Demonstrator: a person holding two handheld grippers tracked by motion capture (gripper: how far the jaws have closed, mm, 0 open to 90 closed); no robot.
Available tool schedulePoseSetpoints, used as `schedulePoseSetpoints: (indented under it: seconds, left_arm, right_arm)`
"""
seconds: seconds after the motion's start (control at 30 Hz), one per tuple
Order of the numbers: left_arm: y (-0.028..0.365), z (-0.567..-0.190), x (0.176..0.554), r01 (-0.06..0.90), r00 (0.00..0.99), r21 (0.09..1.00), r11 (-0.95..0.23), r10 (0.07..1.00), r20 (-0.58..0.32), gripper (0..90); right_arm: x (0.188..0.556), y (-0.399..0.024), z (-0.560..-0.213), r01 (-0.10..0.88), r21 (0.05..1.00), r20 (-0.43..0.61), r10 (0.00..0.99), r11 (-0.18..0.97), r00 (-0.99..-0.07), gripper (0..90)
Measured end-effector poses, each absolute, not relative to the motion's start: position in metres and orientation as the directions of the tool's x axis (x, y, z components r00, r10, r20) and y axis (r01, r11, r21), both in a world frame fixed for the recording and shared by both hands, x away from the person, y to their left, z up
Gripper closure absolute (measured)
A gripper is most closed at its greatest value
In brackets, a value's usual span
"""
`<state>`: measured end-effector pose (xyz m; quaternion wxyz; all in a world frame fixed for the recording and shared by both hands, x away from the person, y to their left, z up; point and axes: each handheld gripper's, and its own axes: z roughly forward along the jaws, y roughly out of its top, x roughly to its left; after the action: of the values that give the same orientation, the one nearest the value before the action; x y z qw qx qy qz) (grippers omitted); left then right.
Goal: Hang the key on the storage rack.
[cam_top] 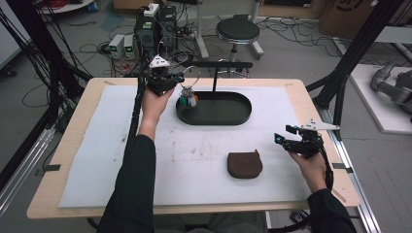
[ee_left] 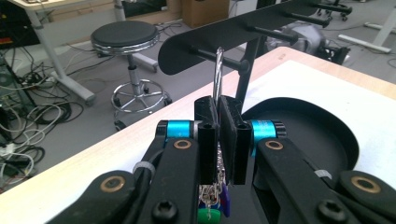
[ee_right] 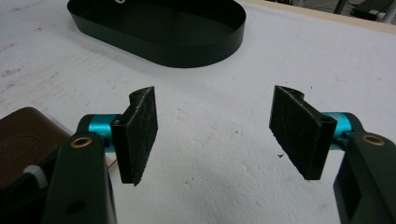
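Observation:
My left gripper is shut on a metal key ring at the far side of the mat. A bunch of coloured keys and tags hangs under it, above the left end of the black oval tray. In the left gripper view the ring rises from between the closed pads up to a peg of the black hook rack. Whether it rests on the peg I cannot tell. My right gripper stands open and holds nothing, to the right of a brown pouch.
The rack's post stands in the tray. In the right gripper view the tray lies ahead and the pouch sits at the left edge. A white mat covers the wooden table. A stool stands beyond the table.

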<state>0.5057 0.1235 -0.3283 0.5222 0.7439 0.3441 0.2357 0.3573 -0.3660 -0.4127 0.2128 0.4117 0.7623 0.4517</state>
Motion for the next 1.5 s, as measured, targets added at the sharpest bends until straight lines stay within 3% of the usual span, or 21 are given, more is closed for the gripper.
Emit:
schedulePoseSetpoints:
  seconds: [0.27, 0.4, 0.6, 1.0, 1.3, 1.5]
  left_arm:
    - [0.126, -0.326, 0.504, 0.263, 0.627, 0.943, -0.205, 0.779, -0.006, 79.8]
    - [0.128, -0.326, 0.501, 0.270, 0.613, 0.942, -0.199, 0.790, -0.008, 70.3]
    - [0.131, -0.321, 0.485, 0.254, 0.596, 0.933, -0.254, 0.801, 0.056, 52.5]
    - [0.157, -0.324, 0.413, 0.217, 0.659, 0.959, -0.182, 0.752, -0.007, 38.0]
    - [0.174, -0.340, 0.368, 0.215, 0.676, 0.952, -0.220, 0.737, 0.018, 29.2]
    - [0.194, -0.362, 0.343, 0.240, 0.667, 0.947, -0.212, 0.745, -0.002, 28.1]
  right_arm:
    - [0.358, -0.366, -0.413, 0.433, 0.864, 0.042, 0.819, 0.258, -0.573, 33.0]
    - [0.357, -0.366, -0.413, 0.436, 0.863, 0.048, 0.820, 0.253, -0.570, 33.0]
    - [0.357, -0.366, -0.413, 0.437, 0.863, 0.048, 0.821, 0.253, -0.569, 32.9]
    - [0.357, -0.364, -0.412, 0.436, 0.863, 0.036, 0.829, 0.256, -0.558, 32.9]
    - [0.359, -0.364, -0.412, 0.440, 0.864, 0.042, 0.837, 0.244, -0.546, 32.7]
    - [0.360, -0.365, -0.412, 0.439, 0.866, 0.045, 0.840, 0.237, -0.541, 32.1]
